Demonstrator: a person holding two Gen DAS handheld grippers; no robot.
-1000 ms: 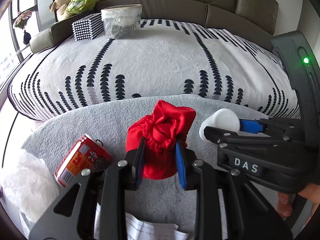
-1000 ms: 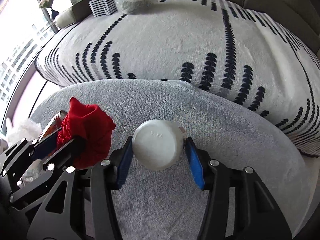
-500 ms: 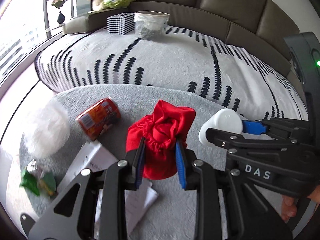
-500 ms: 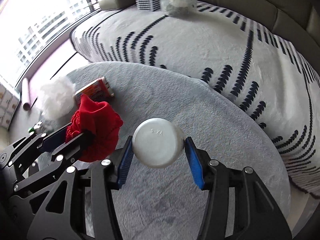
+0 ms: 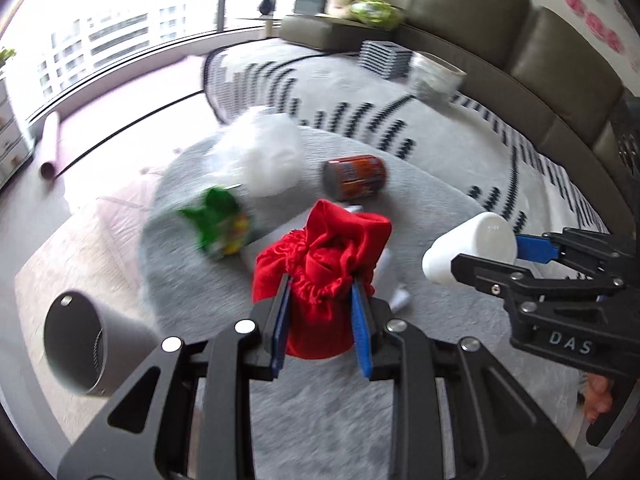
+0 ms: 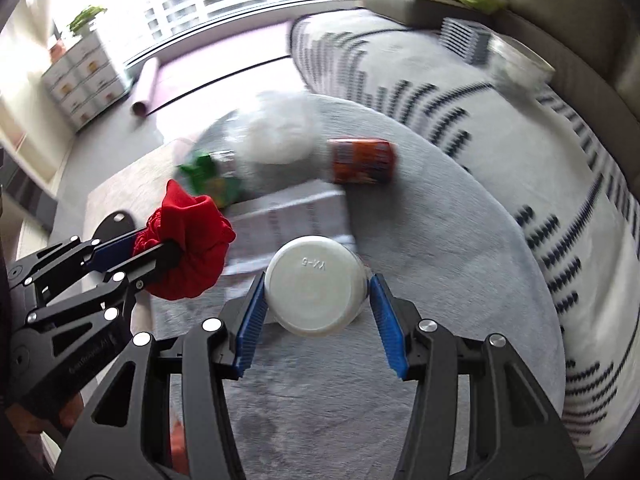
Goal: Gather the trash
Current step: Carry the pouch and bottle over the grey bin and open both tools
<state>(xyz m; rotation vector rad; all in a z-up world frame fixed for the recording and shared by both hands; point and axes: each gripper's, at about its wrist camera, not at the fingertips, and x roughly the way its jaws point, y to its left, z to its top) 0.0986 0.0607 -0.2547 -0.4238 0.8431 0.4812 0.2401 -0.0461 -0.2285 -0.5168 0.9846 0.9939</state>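
My left gripper is shut on a red drawstring pouch, held above a grey round rug; the pouch also shows in the right wrist view. My right gripper is shut on a white plastic bottle, bottom facing the camera; it also shows in the left wrist view. On the rug beyond lie an orange can, a white crumpled plastic bag, a green wrapper and white paper.
A grey cylindrical bin stands at the lower left on the floor. A patterned white blanket covers the sofa behind, with a clear container and a striped box. A rolled mat lies by the window.
Both grippers swung left and lifted with their loads. The can, bag, wrapper and paper came into fuller view, and the grey bin appeared at the lower left.
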